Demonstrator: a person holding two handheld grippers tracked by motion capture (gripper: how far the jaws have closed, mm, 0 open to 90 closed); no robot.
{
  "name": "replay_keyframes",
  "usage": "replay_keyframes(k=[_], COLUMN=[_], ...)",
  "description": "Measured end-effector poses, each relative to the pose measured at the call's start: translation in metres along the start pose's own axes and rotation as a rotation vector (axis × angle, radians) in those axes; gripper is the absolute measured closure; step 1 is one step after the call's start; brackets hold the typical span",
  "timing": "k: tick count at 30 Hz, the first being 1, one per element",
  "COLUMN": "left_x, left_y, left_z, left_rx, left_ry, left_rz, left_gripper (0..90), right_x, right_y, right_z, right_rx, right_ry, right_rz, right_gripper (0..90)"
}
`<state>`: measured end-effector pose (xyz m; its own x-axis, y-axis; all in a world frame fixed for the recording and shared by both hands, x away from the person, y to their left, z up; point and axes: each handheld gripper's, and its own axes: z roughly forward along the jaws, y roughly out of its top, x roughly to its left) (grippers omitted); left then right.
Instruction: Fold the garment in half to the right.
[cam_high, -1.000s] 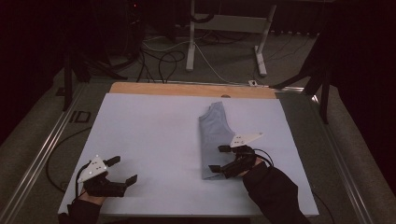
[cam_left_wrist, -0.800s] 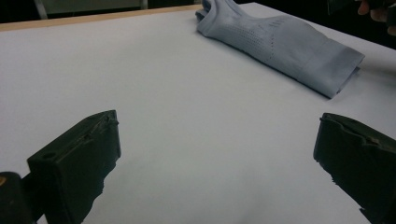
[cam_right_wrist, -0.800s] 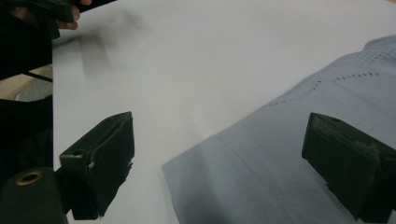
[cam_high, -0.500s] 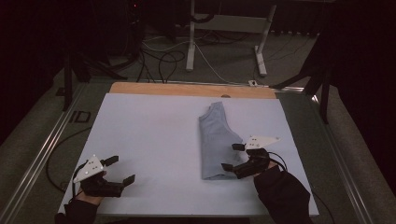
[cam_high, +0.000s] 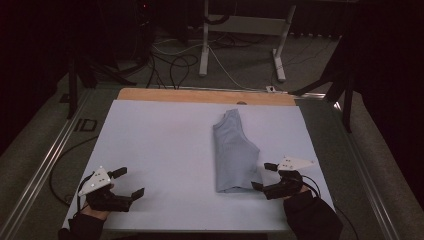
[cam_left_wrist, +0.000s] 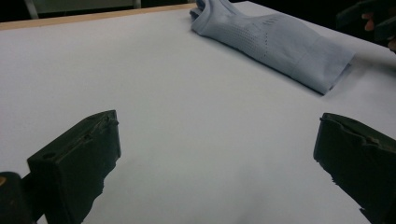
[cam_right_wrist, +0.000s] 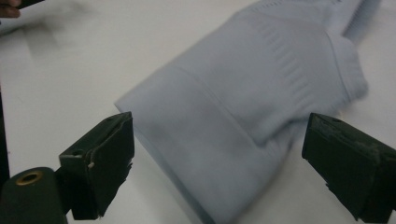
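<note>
A folded light-blue garment (cam_high: 234, 152) lies lengthwise on the white table sheet (cam_high: 160, 145), right of centre. It also appears in the left gripper view (cam_left_wrist: 275, 42) far off and close up in the right gripper view (cam_right_wrist: 252, 107). My right gripper (cam_high: 264, 176) stands open beside the garment's near right corner, with nothing between its jaws. My left gripper (cam_high: 129, 182) is open too, low over the bare sheet at the near left, well apart from the garment.
A wooden strip (cam_high: 205, 96) runs along the table's far edge. Metal rails (cam_high: 45, 160) flank the table. Beyond it are a white stand (cam_high: 205, 45) and loose cables (cam_high: 170, 65) on the floor.
My right gripper has drawn back toward the near right, off the garment's edge. My left gripper has slid a little nearer the table's front edge. The garment lies as before.
</note>
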<state>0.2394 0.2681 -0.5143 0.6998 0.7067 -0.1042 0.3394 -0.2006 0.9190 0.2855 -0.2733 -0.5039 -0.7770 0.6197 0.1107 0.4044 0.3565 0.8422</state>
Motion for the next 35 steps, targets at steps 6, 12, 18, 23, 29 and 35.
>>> replay_keyframes(k=[6, 12, 18, 23, 29, 35], left_x=[0.0, -0.001, -0.003, -0.004, -0.005, -0.005], left_y=[-0.001, -0.001, 0.0, -0.001, -0.002, -0.001], left_z=[-0.001, -0.002, -0.004, -0.004, -0.002, -0.002], left_rx=[-0.003, 0.0, -0.015, -0.002, 0.006, 0.008], left_ry=[-0.001, 0.018, 0.023, 0.033, 0.032, 0.032], left_rz=[-0.003, 0.005, 0.019, 0.024, 0.033, 0.034], left_gripper=[1.3, 1.3, 1.3, 1.3, 1.3, 1.3], right_x=[-0.004, -0.003, -0.006, -0.007, -0.008, -0.006], right_y=[-0.016, -0.026, -0.033, -0.034, -0.034, -0.034], right_z=[-0.008, -0.017, -0.02, -0.018, -0.019, -0.018], right_rx=[0.007, 0.001, -0.008, 0.005, -0.009, 0.002], right_ry=[-0.055, -0.122, -0.162, -0.168, -0.161, -0.149], right_rz=[0.008, 0.013, 0.038, 0.046, 0.058, 0.064], right_gripper=[9.1, 9.1, 9.1, 9.1, 9.2, 9.2])
